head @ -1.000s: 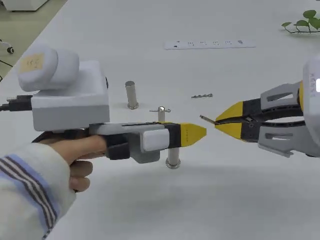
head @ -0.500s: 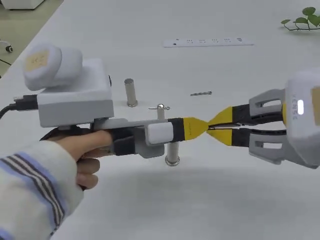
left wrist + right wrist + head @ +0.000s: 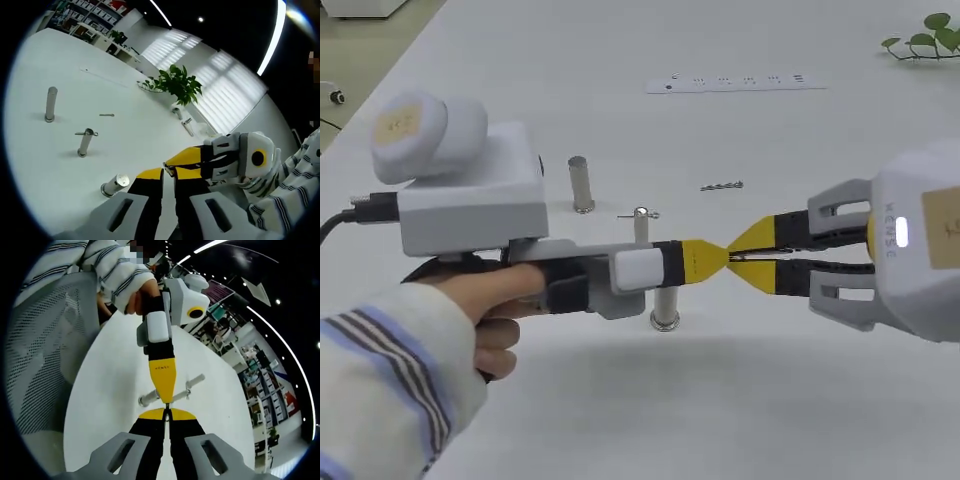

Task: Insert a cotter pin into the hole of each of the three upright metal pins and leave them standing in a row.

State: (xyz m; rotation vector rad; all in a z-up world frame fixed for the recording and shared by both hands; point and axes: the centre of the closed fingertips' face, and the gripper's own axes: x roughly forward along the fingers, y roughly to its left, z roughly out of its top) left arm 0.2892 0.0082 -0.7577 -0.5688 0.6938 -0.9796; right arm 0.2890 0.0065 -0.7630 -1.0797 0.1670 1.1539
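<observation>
Hand (image 3: 495, 300) at the near edge holds the left gripper (image 3: 718, 260) level, pointing right, jaws together into one yellow wedge. Right gripper (image 3: 740, 257) comes in from the right; the two meet tip to tip above the white table (image 3: 620, 410). Right jaws are pinched on the held cotter pin (image 3: 734, 257). Just a thin sliver of it shows at the junction, so I can't tell if the left tips also have hold of it.

Near metal pin (image 3: 666, 305) stands upright directly under the left gripper's nose, top hidden behind it, well below the tips. Middle metal pin (image 3: 642, 226) is just behind the gripper body, with the fitted cotter pin (image 3: 640, 215) through its head. Far metal pin (image 3: 581, 186) is upright and bare, back and to the left. Loose cotter pin (image 3: 723, 187) lies flat right of it, apart from all three pins. Power strip (image 3: 735, 84) sits farther back, plant (image 3: 925, 45) in the far right corner.
</observation>
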